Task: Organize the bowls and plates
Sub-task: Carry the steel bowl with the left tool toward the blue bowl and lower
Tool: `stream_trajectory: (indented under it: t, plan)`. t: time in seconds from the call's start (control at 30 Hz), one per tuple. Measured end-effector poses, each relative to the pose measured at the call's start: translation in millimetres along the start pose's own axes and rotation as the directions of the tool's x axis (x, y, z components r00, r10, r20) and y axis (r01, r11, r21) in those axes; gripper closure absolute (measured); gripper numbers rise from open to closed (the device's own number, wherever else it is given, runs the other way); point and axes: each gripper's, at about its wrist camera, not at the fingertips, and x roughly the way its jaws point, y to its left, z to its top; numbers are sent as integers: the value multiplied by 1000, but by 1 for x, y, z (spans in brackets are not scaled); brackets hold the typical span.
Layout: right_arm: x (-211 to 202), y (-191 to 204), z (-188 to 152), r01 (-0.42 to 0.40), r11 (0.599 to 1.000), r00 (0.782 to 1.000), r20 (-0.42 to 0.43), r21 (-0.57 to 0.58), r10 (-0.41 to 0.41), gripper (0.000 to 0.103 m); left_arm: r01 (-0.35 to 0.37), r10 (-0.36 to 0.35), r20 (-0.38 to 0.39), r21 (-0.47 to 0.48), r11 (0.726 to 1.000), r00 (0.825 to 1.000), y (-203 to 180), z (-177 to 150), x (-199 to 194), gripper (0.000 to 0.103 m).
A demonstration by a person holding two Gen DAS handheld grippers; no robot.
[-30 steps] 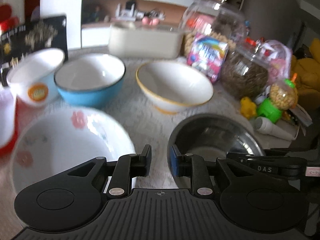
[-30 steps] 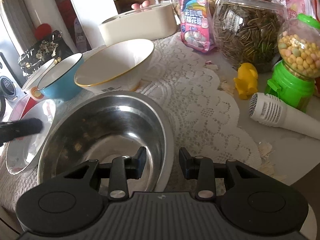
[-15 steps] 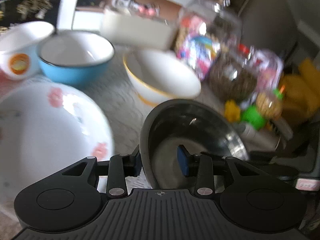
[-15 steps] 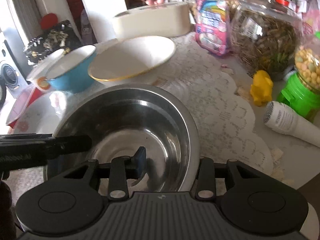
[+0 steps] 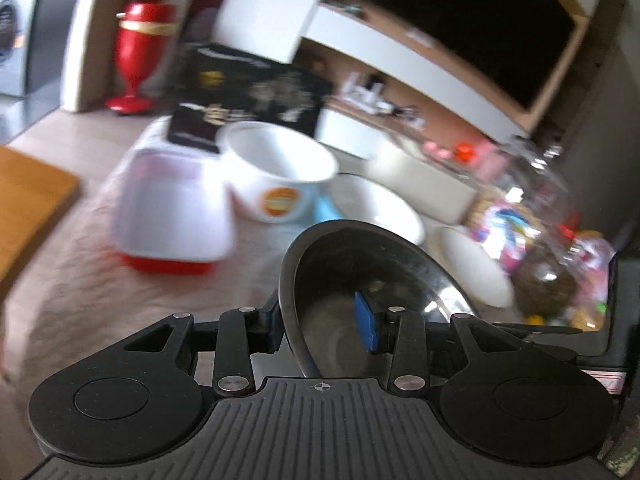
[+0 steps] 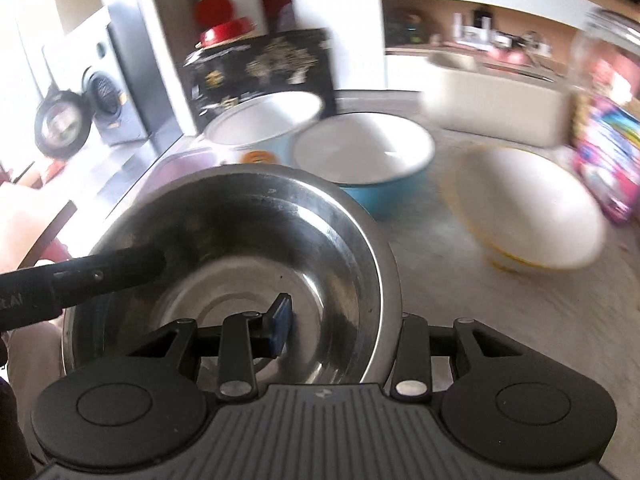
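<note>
Count, right wrist view: bowls, four — one steel bowl [image 6: 248, 248], one blue bowl [image 6: 362, 160], one white bowl with orange logo [image 6: 262, 124], one yellow-rimmed white bowl [image 6: 528, 208]. Black patterned box [image 6: 260, 68]: one. Left wrist view adds one red-based white dish [image 5: 172, 216].

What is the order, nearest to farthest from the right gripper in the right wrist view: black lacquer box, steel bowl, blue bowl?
1. steel bowl: at the right gripper, its rim between the fingers.
2. blue bowl: just behind the steel bowl, center.
3. black lacquer box: at the back, upper left of center, behind the bowls.
</note>
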Motion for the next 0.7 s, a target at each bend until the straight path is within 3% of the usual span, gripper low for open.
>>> stream_trajectory:
  t: [0.23,0.33,0.7]
  plan:
    - [41,35,9,-21,998,997,-70,-56,17,66,-103,103,1,-23,994,995,31,5,6,67]
    - [39,39,8,-2,996,999,-34,-92,-2,66,-129,129,7,20,991,992,28,4,9,67]
    - [28,22,4,5,999,1000,-19,-49,-6,63,-65,65,28,-11,998,997,26,3,1,68]
